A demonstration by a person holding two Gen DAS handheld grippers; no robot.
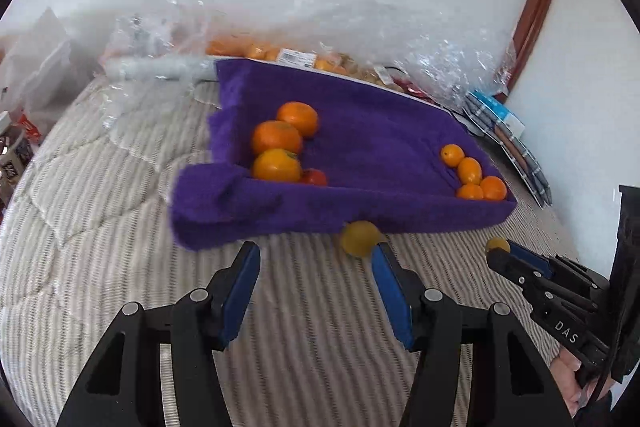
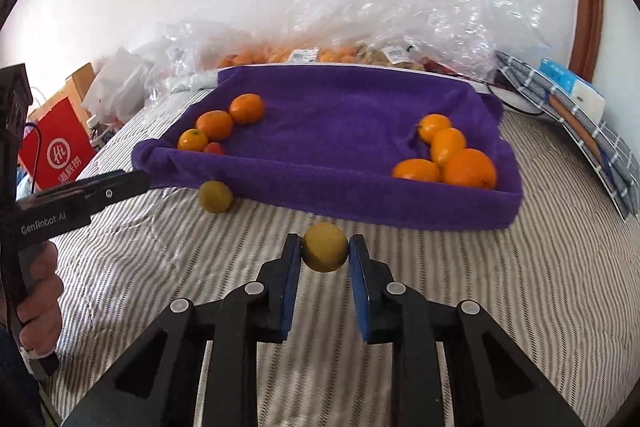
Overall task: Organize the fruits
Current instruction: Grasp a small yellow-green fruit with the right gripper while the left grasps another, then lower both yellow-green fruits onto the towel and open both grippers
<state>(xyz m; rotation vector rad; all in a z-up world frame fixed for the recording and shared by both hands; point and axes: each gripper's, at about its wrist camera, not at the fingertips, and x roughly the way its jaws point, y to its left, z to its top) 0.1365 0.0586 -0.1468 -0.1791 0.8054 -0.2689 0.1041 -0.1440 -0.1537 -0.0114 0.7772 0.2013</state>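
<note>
Beyond both tongs we see the purple towel-lined tray (image 2: 360,195) on the bed (image 2: 520,287): bigger oranges (image 2: 216,125) far left, smaller ones (image 2: 444,147) far right. Our right tongs (image 2: 325,247) clamp a yellowish fruit (image 2: 325,247). Our left tongs (image 1: 316,259) gape, a second, blurred yellow fruit (image 1: 358,237) just past their right tip. Crinkled plastic bags (image 2: 400,27) behind half hide more fruit.

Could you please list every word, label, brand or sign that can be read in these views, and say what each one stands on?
"DAS": on the side of the right gripper, in the left wrist view.
"GenRobot.AI": on the side of the left gripper, in the right wrist view.
White round logo with characters below it, too blurred to read: on the red bag.
Barcode labels on the plastic bags: too small to read.
</note>
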